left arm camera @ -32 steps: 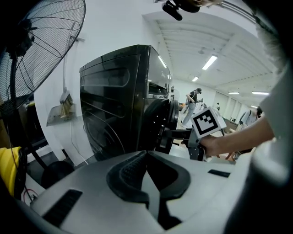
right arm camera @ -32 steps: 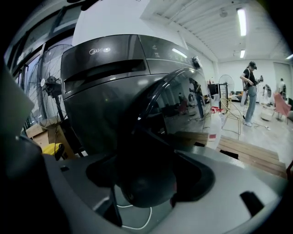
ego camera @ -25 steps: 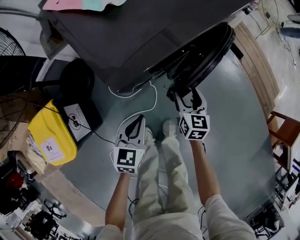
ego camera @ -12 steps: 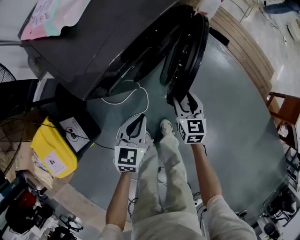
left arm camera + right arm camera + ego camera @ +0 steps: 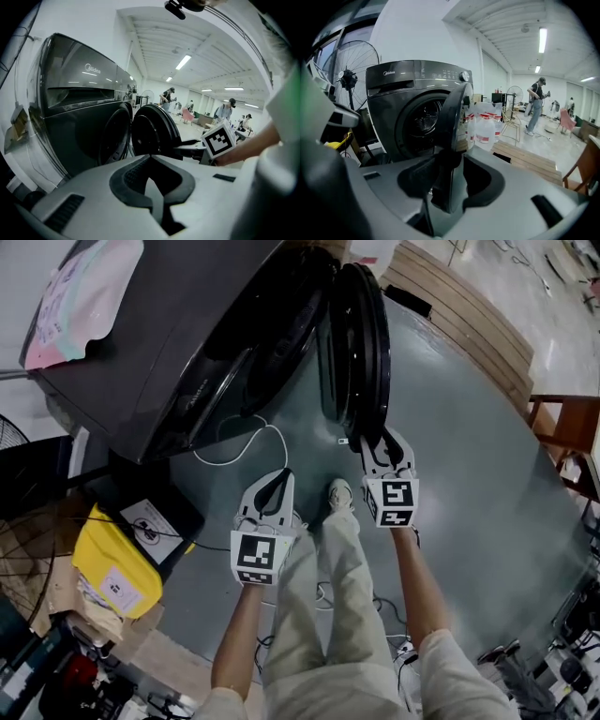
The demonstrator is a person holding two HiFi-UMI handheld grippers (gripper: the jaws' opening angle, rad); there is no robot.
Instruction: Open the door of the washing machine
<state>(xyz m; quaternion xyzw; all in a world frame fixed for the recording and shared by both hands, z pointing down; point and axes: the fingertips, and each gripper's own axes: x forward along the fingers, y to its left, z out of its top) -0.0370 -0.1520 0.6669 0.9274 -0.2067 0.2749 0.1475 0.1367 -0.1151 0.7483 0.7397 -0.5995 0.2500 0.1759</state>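
The washing machine (image 5: 159, 343) stands dark and tilted at the top left of my head view; its round door (image 5: 361, 343) is swung well out from the drum opening and stands edge-on to me; my right gripper (image 5: 384, 444) is at the door's lower edge, its jaws have just been closing and the rim sits clamped between them; my left gripper (image 5: 279, 480) hangs apart from the machine, above the floor (image 5: 469, 446), jaws pinched together with nothing in them; a white cable (image 5: 248, 442) loops on the floor below the opening; a yellow box (image 5: 112, 563) lies left of the machine; wooden boards (image 5: 459, 315) lie beyond the door.
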